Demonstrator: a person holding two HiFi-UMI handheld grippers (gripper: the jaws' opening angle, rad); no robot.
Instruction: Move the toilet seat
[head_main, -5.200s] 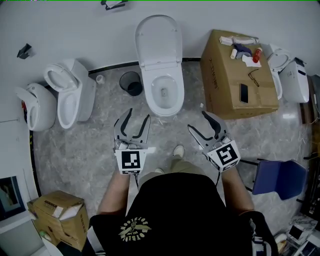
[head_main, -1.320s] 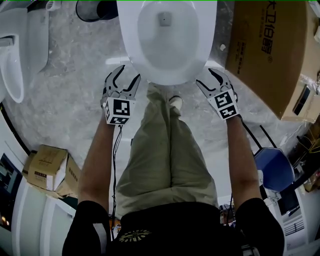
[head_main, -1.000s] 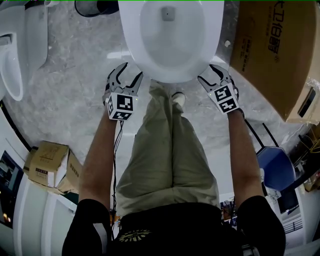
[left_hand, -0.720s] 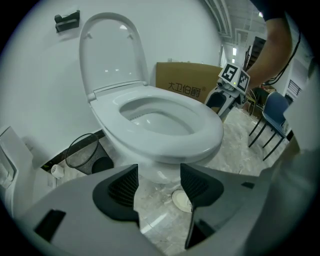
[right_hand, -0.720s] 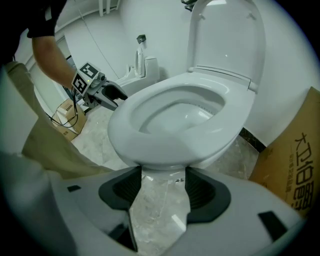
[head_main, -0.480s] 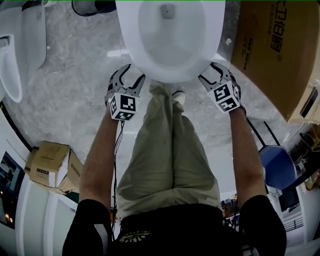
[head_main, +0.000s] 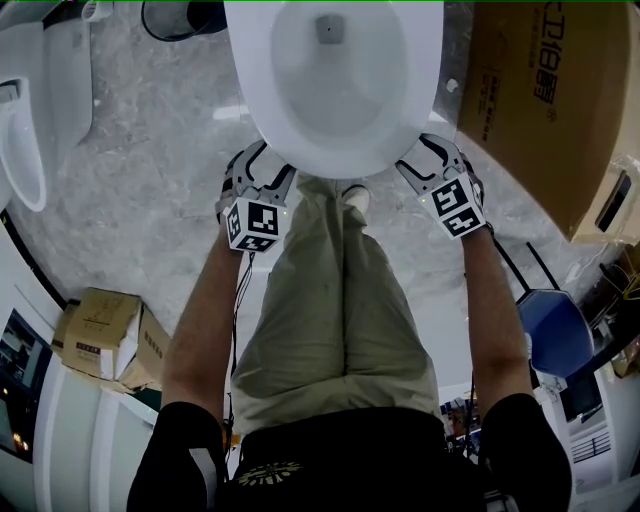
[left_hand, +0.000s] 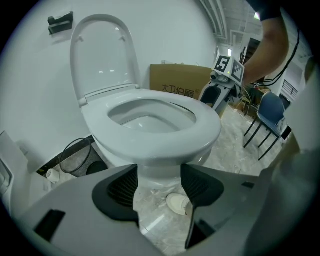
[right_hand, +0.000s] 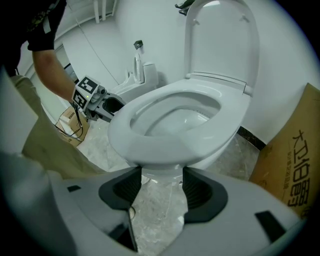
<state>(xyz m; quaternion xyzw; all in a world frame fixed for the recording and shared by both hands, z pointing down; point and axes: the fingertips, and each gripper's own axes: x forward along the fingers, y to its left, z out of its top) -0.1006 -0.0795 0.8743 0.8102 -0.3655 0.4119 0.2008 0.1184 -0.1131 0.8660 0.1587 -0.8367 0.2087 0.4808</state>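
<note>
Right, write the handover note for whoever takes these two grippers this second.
Left gripper: jaws apart, nothing held, low at the front left of the toilet seat.
Right gripper: jaws apart, nothing held, low at the seat's front right.
The seat lies flat on the bowl; the lid stands upright behind it.
Done: both grippers are in place at the seat's front edge.
Left: no grip yet. Close on the seat's rim and move it, probably lifting it toward the lid.
</note>
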